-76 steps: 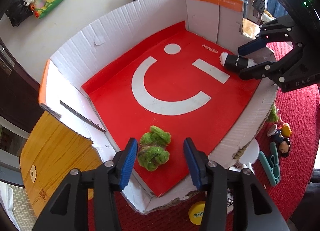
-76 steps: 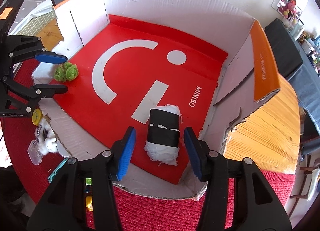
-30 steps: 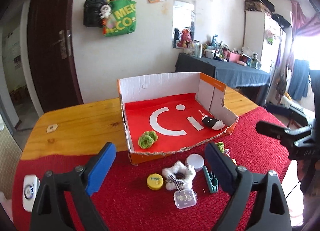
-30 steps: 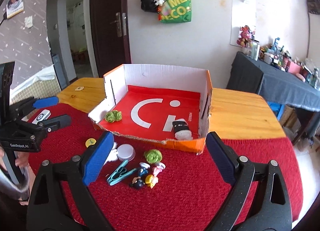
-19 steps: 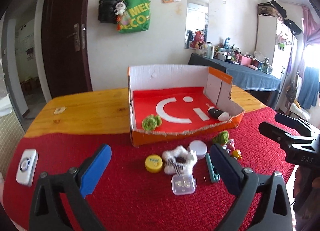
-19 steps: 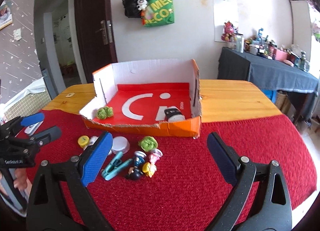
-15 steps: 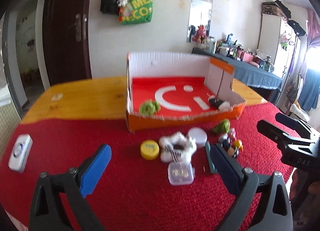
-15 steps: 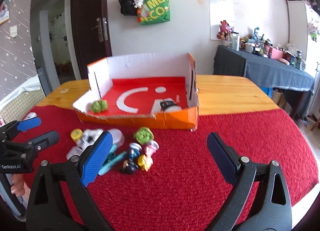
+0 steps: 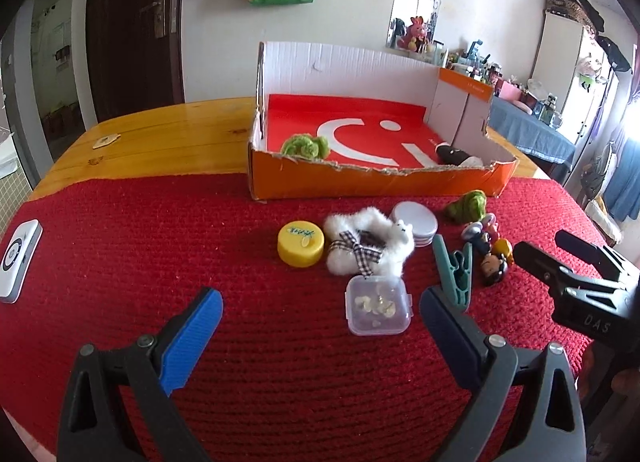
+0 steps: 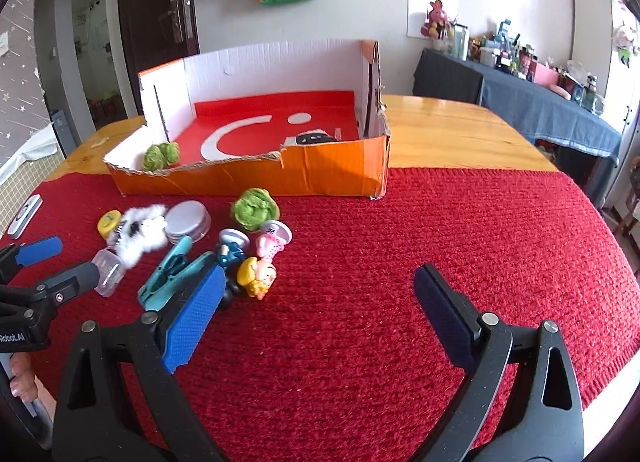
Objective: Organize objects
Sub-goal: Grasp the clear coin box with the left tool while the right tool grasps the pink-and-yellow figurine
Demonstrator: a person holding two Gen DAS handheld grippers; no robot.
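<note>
The orange cardboard box (image 9: 372, 182) (image 10: 256, 178) holds a green knitted piece (image 9: 305, 145) and a black-and-white roll (image 9: 454, 153). On the red mat in front of it lie a yellow lid (image 9: 301, 243), a white fluffy toy (image 9: 368, 246), a silver tin (image 9: 414, 218), a green knitted ball (image 10: 254, 208), a teal clip (image 10: 172, 274), small figurines (image 10: 256, 258) and a clear plastic case (image 9: 376, 304). My left gripper (image 9: 320, 306) hovers open and empty just short of the case. My right gripper (image 10: 320, 278) is open and empty, to the right of the figurines.
A white device (image 9: 18, 258) lies at the mat's left edge. The red mat (image 10: 460, 230) stretches bare to the right of the pile. The box's far half sits on the wooden tabletop (image 10: 440, 134). A dark cluttered side table (image 10: 520, 102) stands beyond.
Both grippers have pulled back from the box, leaving the green piece and the roll inside, and sunk toward the mat. The left jaws have spread a little wider.
</note>
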